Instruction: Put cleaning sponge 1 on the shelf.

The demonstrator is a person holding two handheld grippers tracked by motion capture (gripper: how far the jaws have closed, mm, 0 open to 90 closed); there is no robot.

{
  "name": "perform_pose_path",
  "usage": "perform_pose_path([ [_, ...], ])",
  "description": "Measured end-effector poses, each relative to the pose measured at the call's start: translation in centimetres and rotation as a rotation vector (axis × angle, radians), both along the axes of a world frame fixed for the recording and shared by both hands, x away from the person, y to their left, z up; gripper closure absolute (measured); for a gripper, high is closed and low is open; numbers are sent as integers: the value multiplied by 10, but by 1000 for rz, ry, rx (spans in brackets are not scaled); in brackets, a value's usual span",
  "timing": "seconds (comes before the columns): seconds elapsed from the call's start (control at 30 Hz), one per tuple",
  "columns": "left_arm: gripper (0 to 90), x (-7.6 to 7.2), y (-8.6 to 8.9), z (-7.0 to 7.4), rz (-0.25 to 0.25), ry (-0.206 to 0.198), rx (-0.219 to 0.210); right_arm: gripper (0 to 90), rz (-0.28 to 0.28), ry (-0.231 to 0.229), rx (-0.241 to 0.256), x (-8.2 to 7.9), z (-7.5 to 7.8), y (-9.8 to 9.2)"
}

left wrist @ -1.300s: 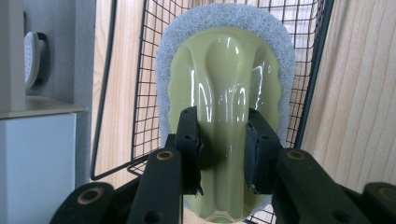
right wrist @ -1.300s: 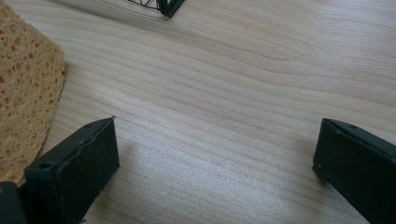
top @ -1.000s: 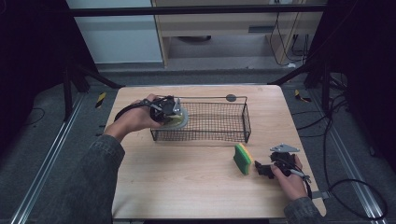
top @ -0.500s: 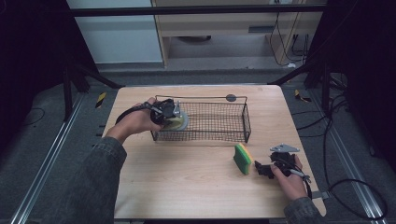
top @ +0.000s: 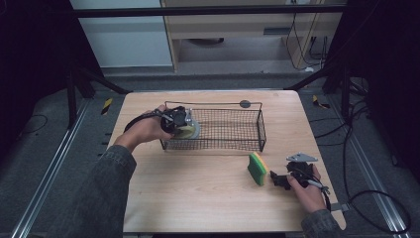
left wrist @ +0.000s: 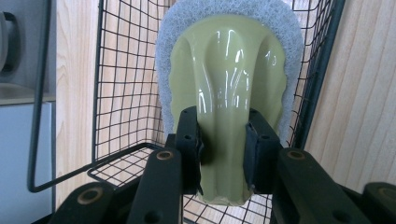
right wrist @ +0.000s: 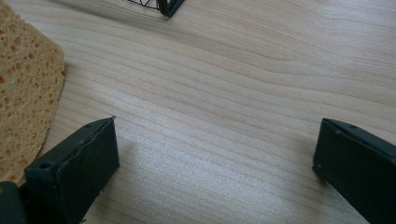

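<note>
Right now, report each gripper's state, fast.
Left gripper: shut on the scrubber's green handle, at the wire basket.
Right gripper: open, holding nothing, beside the sponge.

A light wooden table (top: pixel 198 198) stands on grey carpeted floor (top: pixel 44 158), with metal rails (top: pixel 47 183) running along either side. Beyond it sits a pale wooden cabinet (top: pixel 237 29) beside a white panel (top: pixel 124 39). Cables (top: pixel 366 163) trail across the floor on the right. Yellow-and-black striped markers (top: pixel 106 105) lie near the table's far corners. The room's edges fall into darkness.
</note>
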State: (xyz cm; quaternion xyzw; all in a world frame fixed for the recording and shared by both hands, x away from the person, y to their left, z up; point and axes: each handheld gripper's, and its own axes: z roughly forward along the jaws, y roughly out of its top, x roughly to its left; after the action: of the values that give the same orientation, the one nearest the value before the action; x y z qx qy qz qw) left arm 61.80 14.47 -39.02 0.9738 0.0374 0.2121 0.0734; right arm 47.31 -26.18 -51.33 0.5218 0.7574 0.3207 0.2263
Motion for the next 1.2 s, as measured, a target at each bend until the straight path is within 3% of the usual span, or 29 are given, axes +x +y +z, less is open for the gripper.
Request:
perform_pose_path([
  [0.4, 704, 7, -7, -11, 14, 29, 38, 5, -1, 0, 1, 0, 0, 0],
  [0.53, 704, 9, -7, -17, 22, 42, 22, 4, -3, 0, 2, 0, 0, 0],
  [0.6, 704, 11, -7, -19, 25, 47, 34, 4, -3, 0, 2, 0, 0, 0],
  [0.93, 681, 15, -8, -23, 51, 61, 16, 4, -5, 0, 1, 0, 0, 0],
  [1.2, 670, 13, -3, -10, 62, 52, -51, 4, -7, 0, 2, 0, 0, 1],
])
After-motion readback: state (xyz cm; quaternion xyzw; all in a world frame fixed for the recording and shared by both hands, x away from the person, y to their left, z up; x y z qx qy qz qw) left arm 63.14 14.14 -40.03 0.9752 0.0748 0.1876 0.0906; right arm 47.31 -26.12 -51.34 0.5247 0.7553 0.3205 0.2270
